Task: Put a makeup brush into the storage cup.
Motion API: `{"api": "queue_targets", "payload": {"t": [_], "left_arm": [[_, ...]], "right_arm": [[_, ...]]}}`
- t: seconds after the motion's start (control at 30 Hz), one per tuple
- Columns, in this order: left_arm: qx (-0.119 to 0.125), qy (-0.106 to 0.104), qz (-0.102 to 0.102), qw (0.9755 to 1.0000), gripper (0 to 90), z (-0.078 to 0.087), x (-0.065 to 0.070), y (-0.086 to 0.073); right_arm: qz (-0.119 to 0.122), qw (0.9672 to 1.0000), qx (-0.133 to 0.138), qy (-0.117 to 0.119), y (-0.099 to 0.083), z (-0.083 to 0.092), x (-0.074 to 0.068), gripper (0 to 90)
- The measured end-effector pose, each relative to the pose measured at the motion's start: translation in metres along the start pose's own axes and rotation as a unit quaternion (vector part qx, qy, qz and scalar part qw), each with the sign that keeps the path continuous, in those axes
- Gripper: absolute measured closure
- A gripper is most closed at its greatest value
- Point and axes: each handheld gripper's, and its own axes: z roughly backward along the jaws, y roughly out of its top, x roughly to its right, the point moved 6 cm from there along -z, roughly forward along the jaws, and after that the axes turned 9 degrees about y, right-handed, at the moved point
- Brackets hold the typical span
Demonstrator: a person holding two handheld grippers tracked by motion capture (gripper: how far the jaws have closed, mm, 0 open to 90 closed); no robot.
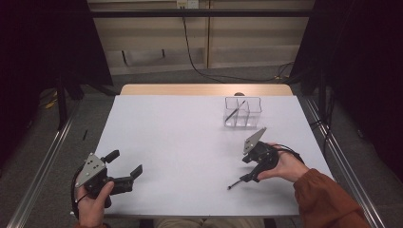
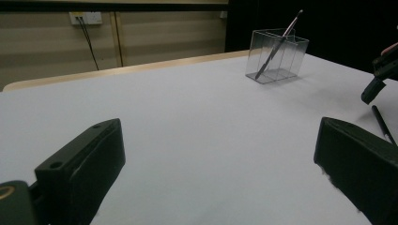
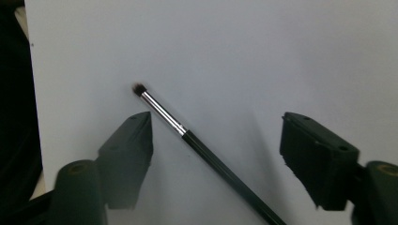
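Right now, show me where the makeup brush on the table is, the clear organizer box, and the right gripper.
makeup brush (image 3: 162,112), right gripper view, on its silver ferrule.
clear organizer box (image 1: 253,114), high view, on its front wall.
right gripper (image 3: 216,150), right gripper view, midway between its open jaws, which straddle the brush.

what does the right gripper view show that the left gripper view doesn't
The right gripper view looks straight down between the right gripper, its jaws standing apart on either side of the brush; it shows the brush's dark bristle tip and silver ferrule.

The left gripper view adds the clear divided organizer with another brush leaning in it, the wall socket, and the left gripper, open over bare table.

Both show the white table and the black-handled brush lying on it.
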Motion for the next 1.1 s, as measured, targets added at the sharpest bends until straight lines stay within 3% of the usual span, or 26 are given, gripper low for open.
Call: {"api": "queue_targets", "payload": {"t": [0.2,0.37,0.57,0.97,1.1], "left_arm": [[-0.001,-0.002,0.000,1.0000,2.4,0.000,-0.001,0.000],[-0.002,-0.003,0.001,1.0000,2.4,-0.001,0.000,-0.001],[-0.002,-0.004,0.000,1.0000,2.4,-0.001,0.000,-0.001],[-0.003,-0.005,0.002,1.0000,2.4,-0.001,0.000,-0.001],[-0.002,-0.005,0.001,1.0000,2.4,-0.001,0.000,-0.001]], "right_arm": [[0.017,0.9993,-0.032,0.010,0.002,-0.008,-0.002,39.6],[0.017,0.9980,-0.059,0.015,-0.001,-0.014,-0.001,41.5],[0.035,0.9968,-0.071,0.012,-0.003,-0.018,-0.002,46.7],[0.058,0.9919,-0.113,-0.003,-0.004,-0.023,-0.004,53.2],[0.065,0.9886,-0.136,-0.006,-0.001,-0.024,-0.004,54.0]]}}
